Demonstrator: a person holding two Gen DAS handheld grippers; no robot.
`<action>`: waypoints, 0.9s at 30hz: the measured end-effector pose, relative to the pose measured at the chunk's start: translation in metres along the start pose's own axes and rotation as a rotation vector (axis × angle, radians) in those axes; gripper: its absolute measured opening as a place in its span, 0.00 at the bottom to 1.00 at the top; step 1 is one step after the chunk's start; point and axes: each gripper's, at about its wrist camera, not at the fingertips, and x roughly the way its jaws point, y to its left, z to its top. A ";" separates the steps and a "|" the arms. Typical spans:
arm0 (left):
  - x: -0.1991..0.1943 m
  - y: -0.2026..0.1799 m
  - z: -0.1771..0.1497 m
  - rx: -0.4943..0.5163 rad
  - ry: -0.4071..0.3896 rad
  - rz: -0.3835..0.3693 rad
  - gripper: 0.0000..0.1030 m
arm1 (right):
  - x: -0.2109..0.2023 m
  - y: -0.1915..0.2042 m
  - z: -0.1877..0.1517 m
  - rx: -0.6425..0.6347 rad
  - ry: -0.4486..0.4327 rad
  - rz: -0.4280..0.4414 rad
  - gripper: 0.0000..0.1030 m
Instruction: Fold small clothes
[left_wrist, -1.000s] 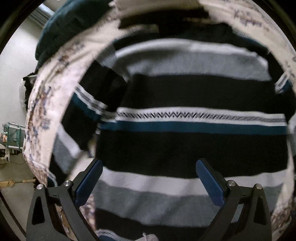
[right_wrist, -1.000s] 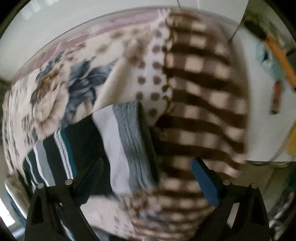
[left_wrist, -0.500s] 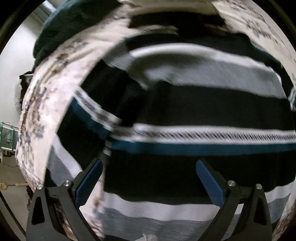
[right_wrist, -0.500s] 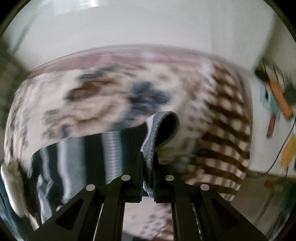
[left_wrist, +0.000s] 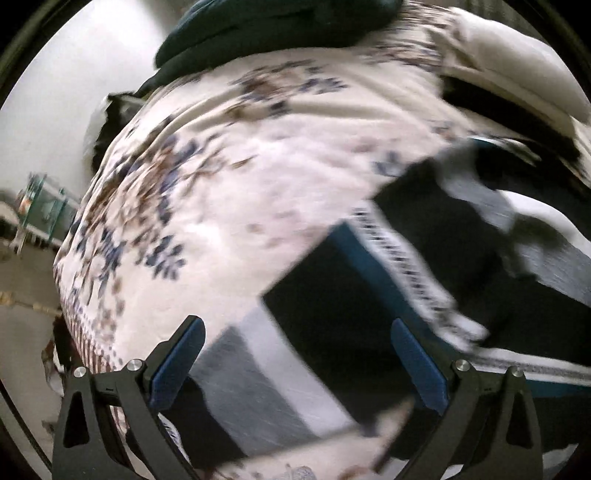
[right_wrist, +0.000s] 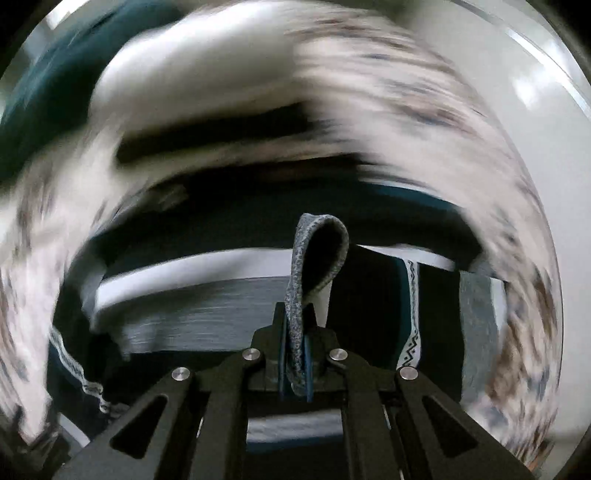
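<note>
Two grippers, one garment. My right gripper (right_wrist: 296, 354) is clamped on a grey knit edge (right_wrist: 300, 295) of the striped sweater (right_wrist: 207, 295); the edge loops up out of the pads just ahead of the fingertips. Past that loop, the sweater's body spreads across the view in grey, white, black and teal bands, badly blurred. Farther out lies the floral bedcover (right_wrist: 406, 74).

My left gripper (left_wrist: 295, 369) stands wide with nothing between the blue pads (left_wrist: 177, 365). Directly under and ahead of it lies a striped corner of the sweater, flat on the bedcover; beyond, bare floral cloth, then a dark teal heap (left_wrist: 266, 26) at the far side.

Step in hand, as I judge it: carrying the pinched edge over the body for a fold. Next move calls for laying that edge down square on the stripes, while the left takes or pins the near corner. Blur hides exact alignment.
</note>
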 end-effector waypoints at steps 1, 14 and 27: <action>0.003 0.010 0.000 -0.015 0.002 0.007 1.00 | 0.011 0.033 0.000 -0.066 0.008 -0.018 0.07; 0.006 0.116 -0.024 -0.171 0.049 -0.064 1.00 | 0.029 0.107 -0.020 -0.097 0.138 0.199 0.49; 0.056 0.255 -0.171 -0.618 0.368 -0.180 0.98 | 0.012 -0.024 -0.114 0.164 0.274 0.217 0.65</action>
